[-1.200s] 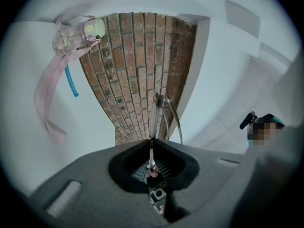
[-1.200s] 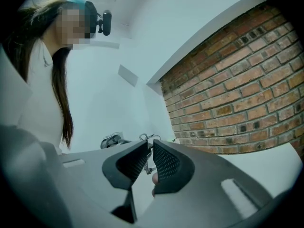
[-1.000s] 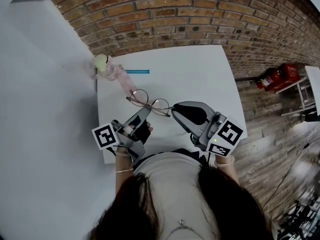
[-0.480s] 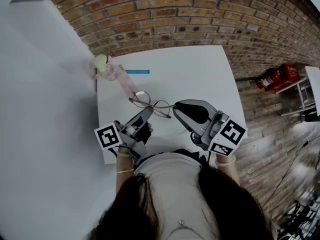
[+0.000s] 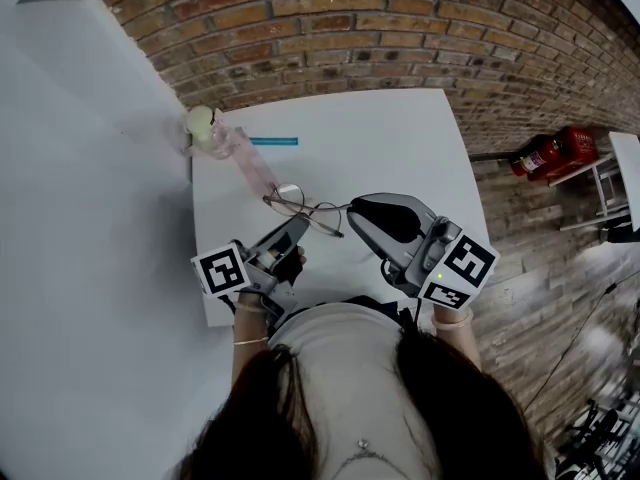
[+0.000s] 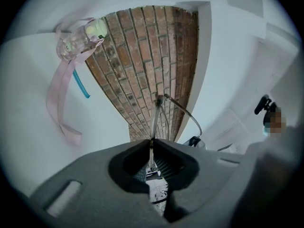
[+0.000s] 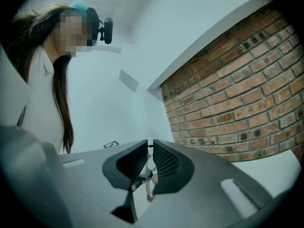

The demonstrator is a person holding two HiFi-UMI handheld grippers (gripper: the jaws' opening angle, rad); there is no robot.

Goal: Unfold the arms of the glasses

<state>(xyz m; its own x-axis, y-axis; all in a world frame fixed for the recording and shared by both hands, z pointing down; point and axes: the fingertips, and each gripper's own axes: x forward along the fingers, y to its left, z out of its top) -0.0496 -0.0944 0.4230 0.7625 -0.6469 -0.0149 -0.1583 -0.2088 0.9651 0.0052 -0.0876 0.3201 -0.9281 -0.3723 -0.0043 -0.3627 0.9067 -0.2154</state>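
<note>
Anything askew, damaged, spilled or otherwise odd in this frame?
Nothing looks damaged or spilled. The glasses hang tilted between the left gripper and the right gripper, both shut on the thin frame. The only oddity is the pink-strapped object, which sits right at the far left corner of the table with its strap trailing toward the glasses.

Over the near left part of the bench (image 5: 400, 148): glasses (image 5: 303, 206), one end in the left claw (image 5: 296, 226), the other in the right claw (image 5: 353, 211). At the far left corner, a bottle (image 5: 204, 125); just right of it, a stick (image 5: 273, 142). Behind the bench, a brick wall (image 5: 330, 28).
</note>
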